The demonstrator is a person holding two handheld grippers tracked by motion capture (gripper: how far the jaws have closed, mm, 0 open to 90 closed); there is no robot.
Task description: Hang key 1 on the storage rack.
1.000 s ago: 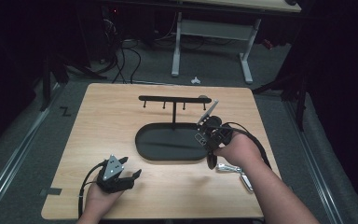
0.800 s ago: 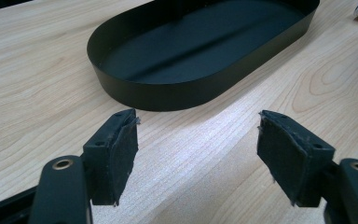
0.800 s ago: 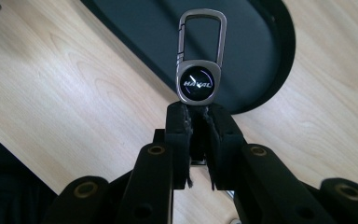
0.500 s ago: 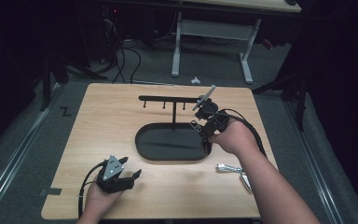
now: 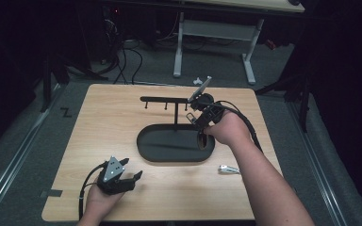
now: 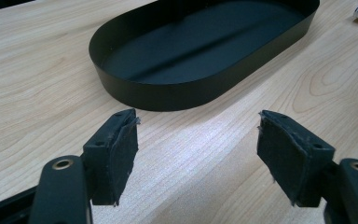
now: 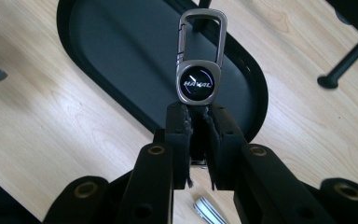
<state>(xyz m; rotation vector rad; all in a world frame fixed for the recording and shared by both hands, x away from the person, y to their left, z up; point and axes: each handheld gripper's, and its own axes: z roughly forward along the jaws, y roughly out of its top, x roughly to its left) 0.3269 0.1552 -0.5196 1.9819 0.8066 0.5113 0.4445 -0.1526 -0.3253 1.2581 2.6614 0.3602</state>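
1. Table (image 5: 122,122): pale wood top; both forearms come in from the near edge.
2. Tray (image 5: 174,149): black, oval, low-walled, lying near the middle of the table. A thin black post rises from it and carries a rack (image 5: 167,99), a horizontal bar with short pegs hanging beneath. In the left gripper view the tray (image 6: 168,95) lies just ahead of the jaws, with bare wood between.
3. Right gripper (image 5: 199,102): held above the tray's far right end, close to the right end of the rack bar. In the right gripper view (image 7: 199,114) the jaws stand narrow, pads pressed on the lower part of a keychain.
4. Left gripper (image 5: 131,172): low over the table near the front left, well apart from the tray. In its own view (image 6: 198,149) the jaws stand wide with nothing between the pads, bare wood below.
5. Keychain (image 7: 199,70): grey metal clip with a round dark badge, sticking straight out from the right jaws, its loop end pointing away over the tray floor. Whether it touches the rack I cannot tell.
6. Small silver piece (image 5: 228,169): lies on the wood to the right of the tray, near the right forearm, touching neither.
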